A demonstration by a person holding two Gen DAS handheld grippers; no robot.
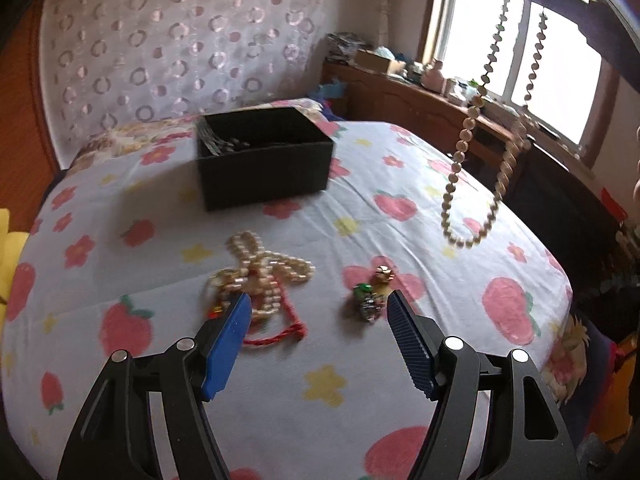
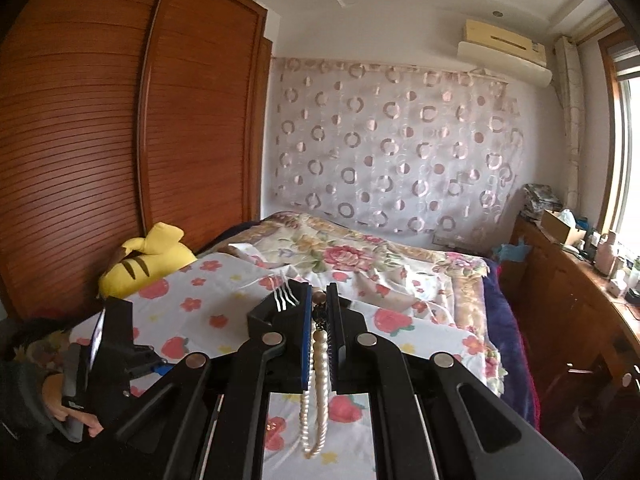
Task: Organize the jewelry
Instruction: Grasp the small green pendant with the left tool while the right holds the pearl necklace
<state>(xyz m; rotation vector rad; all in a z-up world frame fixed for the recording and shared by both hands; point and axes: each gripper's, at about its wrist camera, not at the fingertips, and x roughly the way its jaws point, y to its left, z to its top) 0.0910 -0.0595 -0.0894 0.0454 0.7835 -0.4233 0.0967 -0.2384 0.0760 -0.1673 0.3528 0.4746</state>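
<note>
Left wrist view: the left gripper (image 1: 320, 308) was held with jaws spread wide and nothing between them, low over the strawberry-print sheet (image 1: 280, 420). The black box (image 1: 264, 156) was taken as landmark. A heap of pearl strands (image 1: 260, 272) with a red cord (image 1: 288, 328) lay on the sheet well in front of the box, toward the camera; the left blue pad sat just at its near edge. Small trinkets (image 1: 370, 292) lay beside the heap, also nearer than the box. A beaded necklace (image 1: 476, 184) was seen hanging in the air to the right of the box, clear of the sheet.

Right wrist view: the right gripper (image 2: 319, 300) was clenched on a pearl necklace (image 2: 318, 384), which dangled below the jaws. The box was not visible here.

Judgement: the transfer step appeared to be in hand, one necklace lifted and not yet deposited. The next move would call for carrying it over the box opening and releasing only when the loop hangs inside the walls.
</note>
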